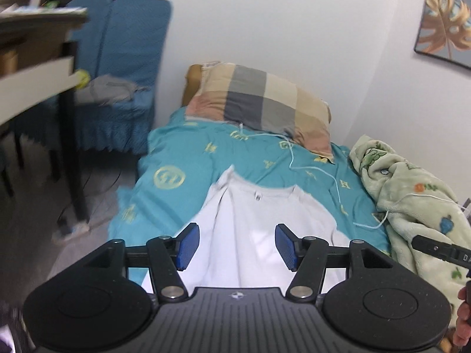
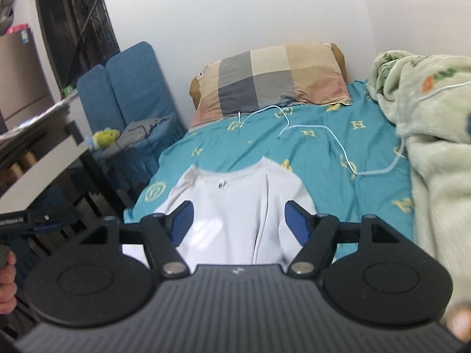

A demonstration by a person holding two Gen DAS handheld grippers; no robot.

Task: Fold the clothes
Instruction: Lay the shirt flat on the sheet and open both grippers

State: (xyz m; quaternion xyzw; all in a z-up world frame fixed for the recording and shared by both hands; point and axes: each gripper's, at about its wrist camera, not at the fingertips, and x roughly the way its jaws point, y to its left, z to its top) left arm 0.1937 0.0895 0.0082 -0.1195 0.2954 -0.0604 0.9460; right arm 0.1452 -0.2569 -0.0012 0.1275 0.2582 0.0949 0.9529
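Both our left gripper (image 1: 237, 245) and right gripper (image 2: 240, 223) hover spread and empty over the white T-shirt (image 1: 256, 229) lying collar-up on the teal bedsheet (image 1: 188, 158), apparently mid-fold, so we judge each needs an edge to pinch.

Matt cloth shirt (image 1: 259, 235), fleecy (seemingly plush) blanket (image 1: 412, 200)

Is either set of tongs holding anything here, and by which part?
Nothing is held. Left tongs and right tongs are both open above the white shirt.

A bed (image 2: 265, 147) with teal sheet is standing against the white wall (image 2: 235, 8), a blue chair (image 2: 129, 82) sitting beside it.
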